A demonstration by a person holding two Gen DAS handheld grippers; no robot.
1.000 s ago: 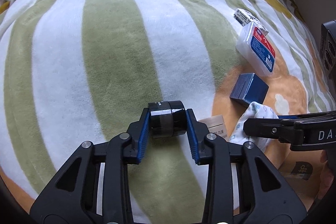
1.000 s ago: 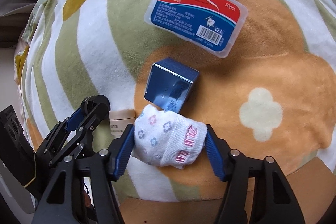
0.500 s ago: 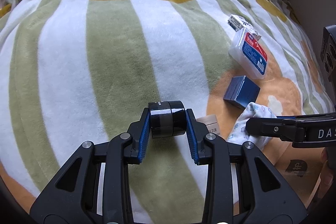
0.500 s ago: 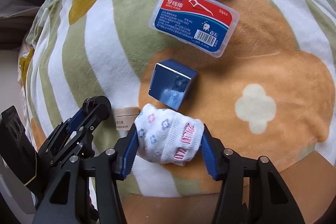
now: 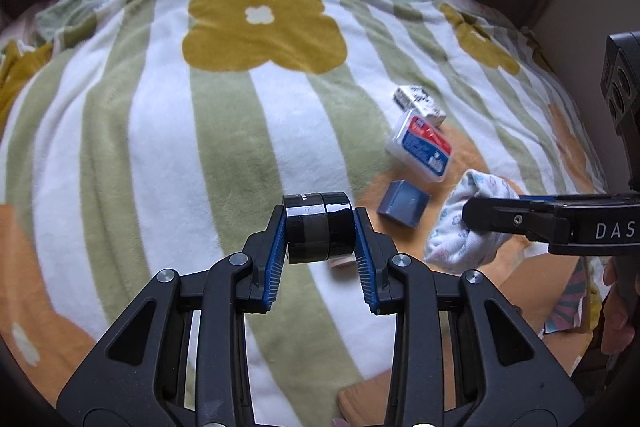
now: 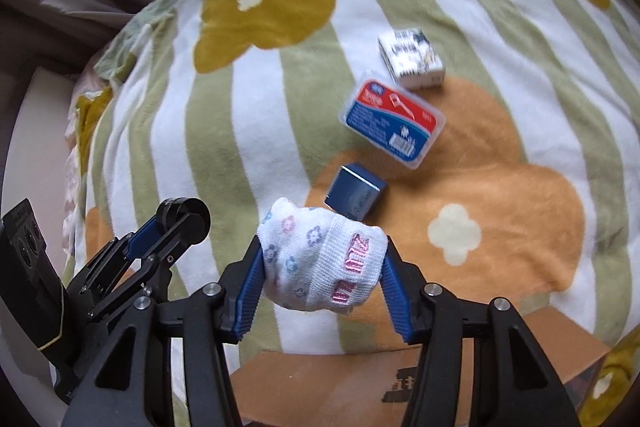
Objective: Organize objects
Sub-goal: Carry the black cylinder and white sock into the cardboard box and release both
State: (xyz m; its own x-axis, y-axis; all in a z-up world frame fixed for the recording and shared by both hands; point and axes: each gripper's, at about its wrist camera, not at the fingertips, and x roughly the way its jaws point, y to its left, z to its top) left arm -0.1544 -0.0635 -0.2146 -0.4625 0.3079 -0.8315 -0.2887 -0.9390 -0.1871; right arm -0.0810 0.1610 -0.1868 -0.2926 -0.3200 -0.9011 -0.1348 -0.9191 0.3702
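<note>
My left gripper [image 5: 320, 227] is shut on a black round jar [image 5: 319, 231] and holds it above the striped blanket [image 5: 140, 155]; it also shows at the left of the right wrist view [image 6: 184, 223]. My right gripper [image 6: 324, 263] is shut on a white rolled sock [image 6: 320, 263] with flower prints and pink letters, lifted off the blanket; the sock shows in the left wrist view [image 5: 460, 227] too. On the blanket lie a blue box [image 6: 356, 193], a dental floss case [image 6: 392, 125] and a small white patterned packet [image 6: 412, 59].
A small beige jar [image 5: 340, 263] lies partly hidden under my left gripper. A brown cardboard box [image 6: 360, 383] sits at the near edge below my right gripper. Curtains and a light blue wall stand behind the blanket.
Both grippers have risen and pulled back from the blanket, each with its object. The items on the blanket look smaller and farther now.
</note>
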